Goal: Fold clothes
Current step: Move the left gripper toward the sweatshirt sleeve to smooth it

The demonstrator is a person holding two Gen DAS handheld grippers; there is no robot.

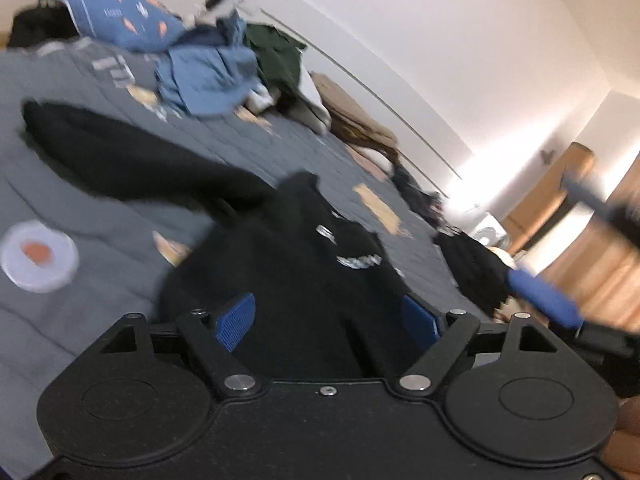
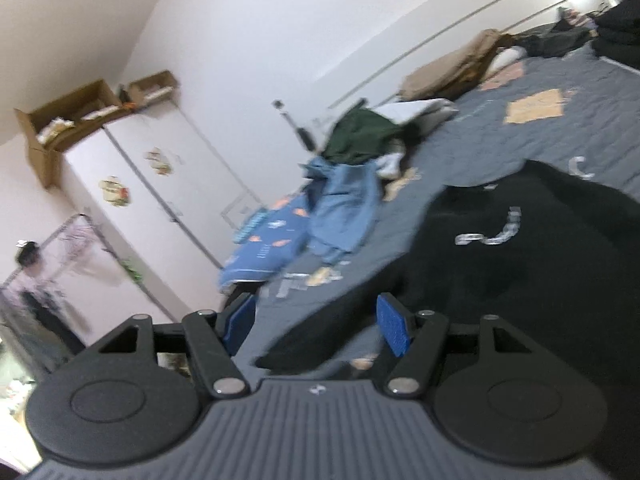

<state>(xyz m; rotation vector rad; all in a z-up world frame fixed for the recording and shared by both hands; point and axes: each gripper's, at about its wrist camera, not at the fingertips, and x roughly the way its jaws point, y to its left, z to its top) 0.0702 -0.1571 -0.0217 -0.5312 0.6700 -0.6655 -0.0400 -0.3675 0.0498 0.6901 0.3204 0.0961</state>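
Below, a black sweatshirt (image 1: 304,264) lay under the left hand-held gripper (image 1: 328,316), jaws apart; right hand-held gripper (image 2: 318,326) likewise parted, gripping nothing.

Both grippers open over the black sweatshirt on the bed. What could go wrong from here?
1. The black sweatshirt lies bunched, one sleeve sprawled away; a grab by the open left gripper may pinch several layers and skew the fold.
2. The right gripper hangs open at the hem, pads apart; closing here might also catch the grey quilt.
3. A white lid sits on the quilt near the sleeve; dragging the fabric could knock it.
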